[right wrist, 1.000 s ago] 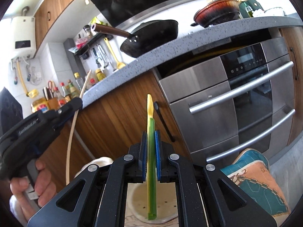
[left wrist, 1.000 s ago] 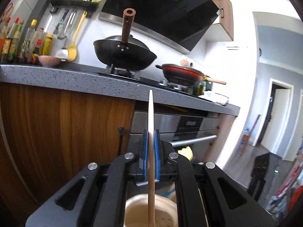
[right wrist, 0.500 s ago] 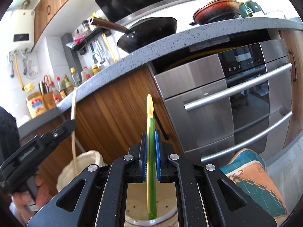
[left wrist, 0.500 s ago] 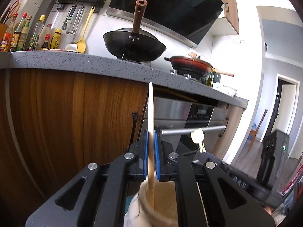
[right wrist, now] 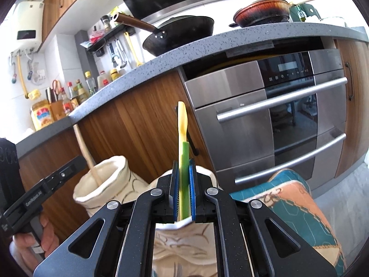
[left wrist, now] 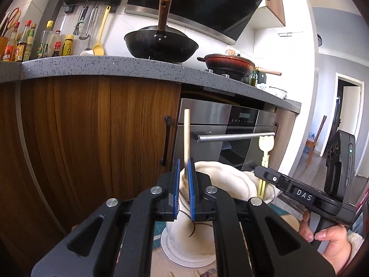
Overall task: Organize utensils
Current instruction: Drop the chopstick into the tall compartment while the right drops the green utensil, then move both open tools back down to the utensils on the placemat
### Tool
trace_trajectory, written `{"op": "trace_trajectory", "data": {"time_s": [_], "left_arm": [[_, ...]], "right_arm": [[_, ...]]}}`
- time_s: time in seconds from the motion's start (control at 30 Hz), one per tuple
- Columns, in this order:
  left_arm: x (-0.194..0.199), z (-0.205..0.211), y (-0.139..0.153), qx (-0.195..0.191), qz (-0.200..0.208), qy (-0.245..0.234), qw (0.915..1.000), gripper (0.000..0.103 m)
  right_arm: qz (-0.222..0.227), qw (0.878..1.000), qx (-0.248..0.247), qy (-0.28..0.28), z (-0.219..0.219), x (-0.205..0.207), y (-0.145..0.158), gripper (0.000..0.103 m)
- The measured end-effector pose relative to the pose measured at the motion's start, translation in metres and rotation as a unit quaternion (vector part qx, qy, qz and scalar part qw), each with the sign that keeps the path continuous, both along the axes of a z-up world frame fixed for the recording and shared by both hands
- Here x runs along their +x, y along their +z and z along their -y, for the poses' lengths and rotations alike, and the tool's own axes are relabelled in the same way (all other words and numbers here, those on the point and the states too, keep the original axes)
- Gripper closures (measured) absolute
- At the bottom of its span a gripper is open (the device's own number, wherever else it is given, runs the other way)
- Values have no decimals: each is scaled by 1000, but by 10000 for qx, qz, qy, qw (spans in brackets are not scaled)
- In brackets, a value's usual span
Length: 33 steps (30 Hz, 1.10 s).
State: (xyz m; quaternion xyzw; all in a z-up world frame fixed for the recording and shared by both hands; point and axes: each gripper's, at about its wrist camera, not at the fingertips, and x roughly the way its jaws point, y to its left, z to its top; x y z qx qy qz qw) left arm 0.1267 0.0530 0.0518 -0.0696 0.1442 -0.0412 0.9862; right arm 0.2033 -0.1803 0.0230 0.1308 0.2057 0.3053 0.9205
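Observation:
My left gripper (left wrist: 183,168) stands slightly open around a wooden chopstick (left wrist: 186,136), which leans in a cream ceramic holder (left wrist: 214,182). The jaws no longer press on the stick. My right gripper (right wrist: 183,175) is slightly open around a green-handled yellow utensil (right wrist: 182,124), whose lower end reaches into a second cream holder (right wrist: 184,242). In the right wrist view the first holder (right wrist: 103,184) with the chopstick (right wrist: 86,152) stands to the left. In the left wrist view the yellow utensil (left wrist: 266,145) stands up beside my right gripper body (left wrist: 299,194).
Both holders stand on a patterned teal and orange mat (right wrist: 288,207) on the floor before a wooden cabinet (left wrist: 92,138) and a steel oven (right wrist: 276,115). The grey countertop (left wrist: 115,67) above carries a black wok (left wrist: 161,43), a red pan (left wrist: 230,63) and bottles.
Both grippers lowered their utensils into the holders. The left jaws parted from the chopstick, which now tilts free. The right jaws loosened around the green handle.

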Motion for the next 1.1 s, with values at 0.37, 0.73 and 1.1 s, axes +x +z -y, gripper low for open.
{"op": "trace_trajectory", "data": {"time_s": [0.37,0.73,1.1], "left_arm": [[-3,-3,1,-15,29,47,10000,68],[-21,-10,-8,8,-19,336,9994,26],[-58,-15,-36,71,-493,553,9972,6]], "right_arm": [[130,9997,-114,-158,5,-5,4,78],[257,9990,-114,-351,22,-29,7,52],[121,9985,-271,-464,35,-77,-9,8]]}}
